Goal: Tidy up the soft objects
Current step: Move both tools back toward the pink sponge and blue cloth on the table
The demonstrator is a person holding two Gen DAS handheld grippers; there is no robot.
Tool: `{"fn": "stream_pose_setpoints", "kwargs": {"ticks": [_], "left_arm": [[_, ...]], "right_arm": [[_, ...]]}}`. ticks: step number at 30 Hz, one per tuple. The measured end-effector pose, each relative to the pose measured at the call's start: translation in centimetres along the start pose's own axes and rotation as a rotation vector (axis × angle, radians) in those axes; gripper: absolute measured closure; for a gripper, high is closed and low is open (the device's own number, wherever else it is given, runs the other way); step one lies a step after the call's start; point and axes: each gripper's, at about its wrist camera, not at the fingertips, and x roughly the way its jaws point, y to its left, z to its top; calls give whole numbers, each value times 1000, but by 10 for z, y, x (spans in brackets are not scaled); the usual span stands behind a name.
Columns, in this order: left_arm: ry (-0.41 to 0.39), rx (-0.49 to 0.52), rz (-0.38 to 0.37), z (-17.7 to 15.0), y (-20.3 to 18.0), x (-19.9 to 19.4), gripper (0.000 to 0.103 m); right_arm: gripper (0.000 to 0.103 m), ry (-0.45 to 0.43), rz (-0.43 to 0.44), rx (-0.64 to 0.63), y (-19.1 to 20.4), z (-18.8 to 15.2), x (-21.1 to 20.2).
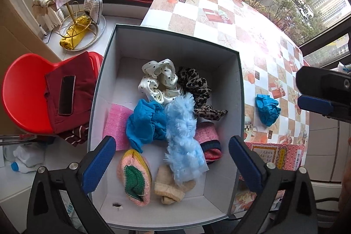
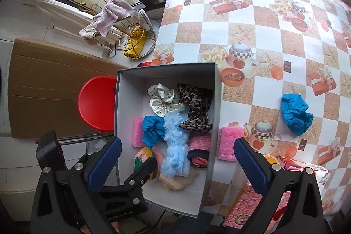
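box [image 1: 103,71]: grey card, white inside, holds fluffy pale-blue strip [image 1: 184,137], satin dotted scrunchie [image 1: 159,80], leopard scrunchie [image 1: 196,89], knits | table [image 2: 263,21]: crumpled blue cloth [image 2: 295,113], pink sponge [image 2: 229,143] | left gripper [image 1: 172,165], right gripper [image 2: 177,166]: spread wide, empty

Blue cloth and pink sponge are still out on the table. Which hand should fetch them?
Right. The right gripper is open and empty, with the pink sponge and blue cloth near it. The left gripper, also open, hangs over the box.
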Motion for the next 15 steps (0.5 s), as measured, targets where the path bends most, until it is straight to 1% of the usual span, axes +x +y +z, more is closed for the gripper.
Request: {"fn": "stream_pose_setpoints", "kwargs": {"ticks": [2, 4, 7, 10, 12, 15], "left_arm": [[0, 1, -2, 1, -3, -2, 0], [3, 0, -5, 2, -7, -2, 0], [11, -4, -11, 0, -12, -5, 0], [23, -6, -11, -3, -17, -5, 0], [35, -4, -5, -5, -20, -3, 0], [53, -11, 10, -8, -23, 0, 0]], "right_arm": [[0, -9, -44, 2, -11, 6, -9], [0, 5, -114, -5, -26, 11, -13], [0, 79, -225, -9, -53, 17, -3], [0, 152, -295, -36, -75, 21, 14], [0, 195, -318, -65, -87, 20, 26], [0, 256, -331, -140, -93, 19, 49]]}}
